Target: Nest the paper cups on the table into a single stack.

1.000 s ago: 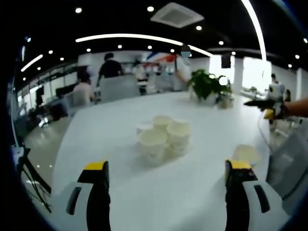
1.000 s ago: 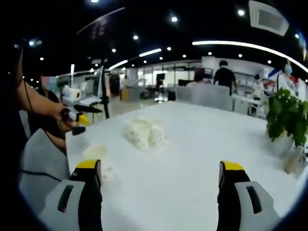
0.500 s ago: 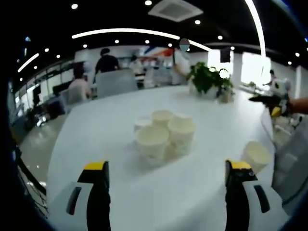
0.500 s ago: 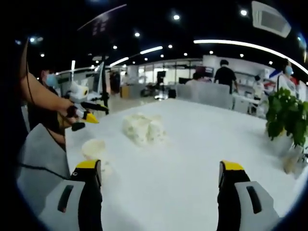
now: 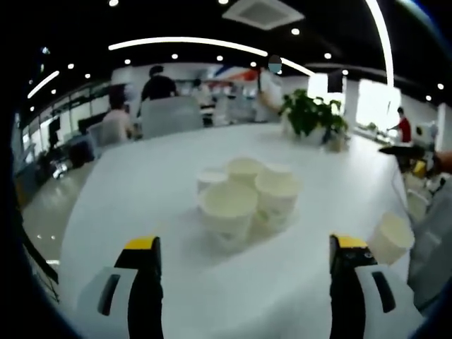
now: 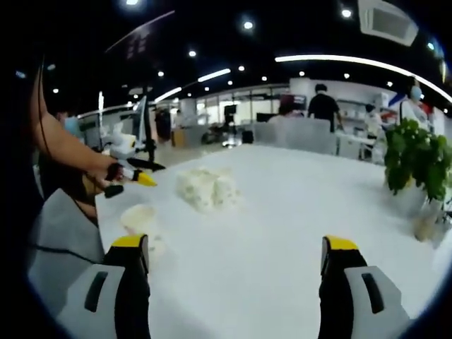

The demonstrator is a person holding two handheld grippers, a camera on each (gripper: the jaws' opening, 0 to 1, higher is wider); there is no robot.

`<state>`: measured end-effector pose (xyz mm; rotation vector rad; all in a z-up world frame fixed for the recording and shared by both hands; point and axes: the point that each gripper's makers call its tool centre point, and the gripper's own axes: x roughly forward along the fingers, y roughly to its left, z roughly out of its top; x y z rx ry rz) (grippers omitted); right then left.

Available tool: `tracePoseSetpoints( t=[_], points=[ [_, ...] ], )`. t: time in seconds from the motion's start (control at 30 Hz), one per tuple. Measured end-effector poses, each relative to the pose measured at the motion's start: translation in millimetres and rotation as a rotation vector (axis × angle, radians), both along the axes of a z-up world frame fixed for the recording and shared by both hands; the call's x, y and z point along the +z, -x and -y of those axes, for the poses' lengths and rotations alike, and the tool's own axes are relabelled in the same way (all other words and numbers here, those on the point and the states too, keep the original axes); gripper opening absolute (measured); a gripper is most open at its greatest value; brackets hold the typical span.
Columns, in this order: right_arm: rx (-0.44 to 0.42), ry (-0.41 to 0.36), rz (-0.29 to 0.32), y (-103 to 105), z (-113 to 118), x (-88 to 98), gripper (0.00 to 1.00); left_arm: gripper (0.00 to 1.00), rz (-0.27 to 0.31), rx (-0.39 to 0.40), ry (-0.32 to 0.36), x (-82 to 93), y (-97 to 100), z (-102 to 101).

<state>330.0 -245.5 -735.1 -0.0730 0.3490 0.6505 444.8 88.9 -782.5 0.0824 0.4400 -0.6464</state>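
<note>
Several white paper cups (image 5: 247, 199) stand bunched together mid-table, ahead of my left gripper (image 5: 245, 244), whose jaws are wide apart and hold nothing. One more paper cup (image 5: 390, 238) stands alone to the right, near the table edge. In the right gripper view the same bunch of cups (image 6: 205, 189) sits far ahead to the left, and the lone cup (image 6: 138, 217) is nearer, left of my open, empty right gripper (image 6: 235, 243). A hand carries the left gripper (image 6: 133, 174) above the lone cup. The right gripper (image 5: 413, 157) shows at the far right edge.
The cups stand on a big white table (image 5: 162, 176). A potted plant (image 6: 414, 161) is at its far side, also seen as the plant (image 5: 311, 116). People and chairs are behind the table. A grey sleeve (image 6: 60, 233) lies at the left.
The left gripper's camera has moved closer to the bunched cups, which look larger. In the right gripper view the hand with the left gripper has shifted slightly right, toward the cups.
</note>
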Motion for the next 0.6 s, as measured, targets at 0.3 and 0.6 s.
tracePoseSetpoints(
  t=[0.3,0.6],
  points=[
    [0.005,0.000,-0.011,3,-3,-3.1,1.00,0.98,0.000,0.016,-0.016,-11.6,-15.0,-3],
    [-0.007,-0.032,-0.006,1,-5,2.9,1.00,0.94,0.064,-0.018,-0.043,-7.3,-34.3,9]
  ],
)
